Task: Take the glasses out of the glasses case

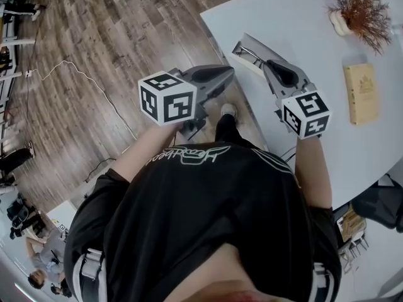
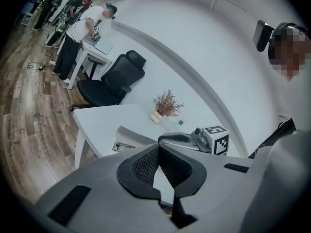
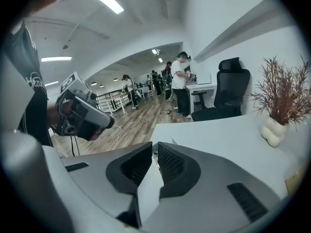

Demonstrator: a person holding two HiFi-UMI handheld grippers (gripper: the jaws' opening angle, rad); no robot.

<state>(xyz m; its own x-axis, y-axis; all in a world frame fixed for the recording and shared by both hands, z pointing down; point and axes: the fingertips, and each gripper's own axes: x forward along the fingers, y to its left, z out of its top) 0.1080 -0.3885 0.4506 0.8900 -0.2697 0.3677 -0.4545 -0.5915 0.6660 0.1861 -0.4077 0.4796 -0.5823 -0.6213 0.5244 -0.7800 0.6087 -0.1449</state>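
The glasses case lies open near the white table's left edge, with the dark-framed glasses inside. In the left gripper view the case shows just past the jaws. My left gripper hovers off the table over the floor, left of the case, its jaws shut on nothing. My right gripper is shut too and empty, its tips just right of the case. The right gripper view shows only a sliver of the case behind its jaws.
A dried plant in a white vase stands at the table's far side, and a tan book lies to the right. A black office chair sits behind the table. People stand at a far desk. Wooden floor lies left.
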